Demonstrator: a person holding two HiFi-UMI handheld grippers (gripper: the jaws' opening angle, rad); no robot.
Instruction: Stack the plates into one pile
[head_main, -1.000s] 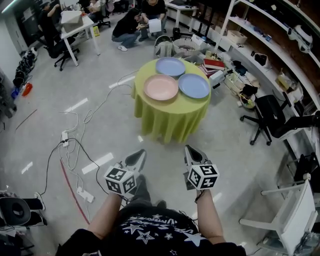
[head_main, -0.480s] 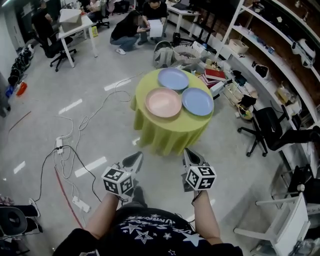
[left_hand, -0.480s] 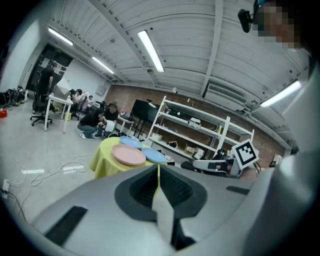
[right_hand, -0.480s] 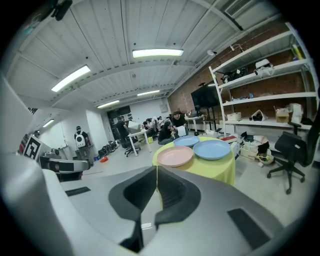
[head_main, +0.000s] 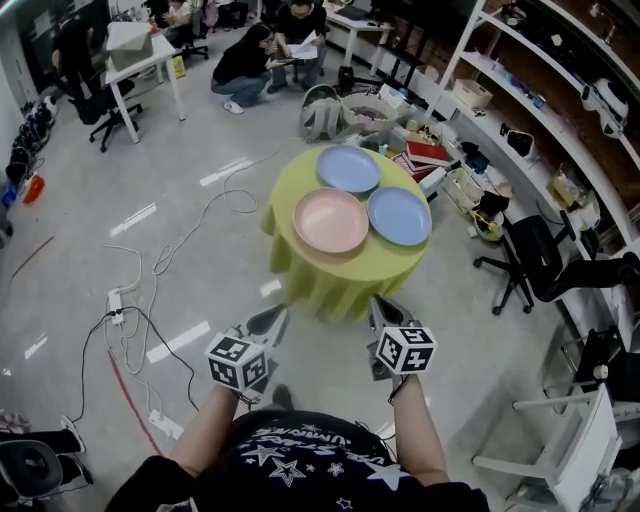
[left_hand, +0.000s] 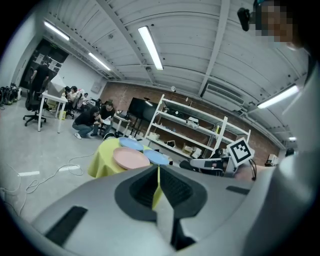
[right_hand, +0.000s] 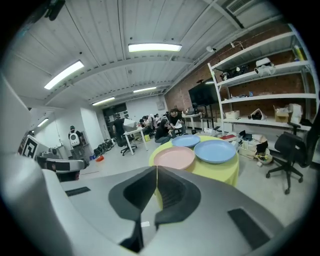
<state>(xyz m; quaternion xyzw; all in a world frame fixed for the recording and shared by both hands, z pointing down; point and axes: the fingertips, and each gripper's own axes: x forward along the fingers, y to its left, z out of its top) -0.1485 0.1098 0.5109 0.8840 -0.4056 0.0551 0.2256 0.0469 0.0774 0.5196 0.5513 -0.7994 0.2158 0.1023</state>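
Approach to the desk — pink plate and two blue plates lie unstacked.
Jaws of left gripper and right gripper clenched, empty — best open them before reaching a rim.

Black office chair beside shelving; cables across floor; people crouched beyond

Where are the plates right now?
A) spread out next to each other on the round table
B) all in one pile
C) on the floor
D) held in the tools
A: the pink round plate and the two blue round plates lie side by side on the yellow-green cloth of the table, none stacked.
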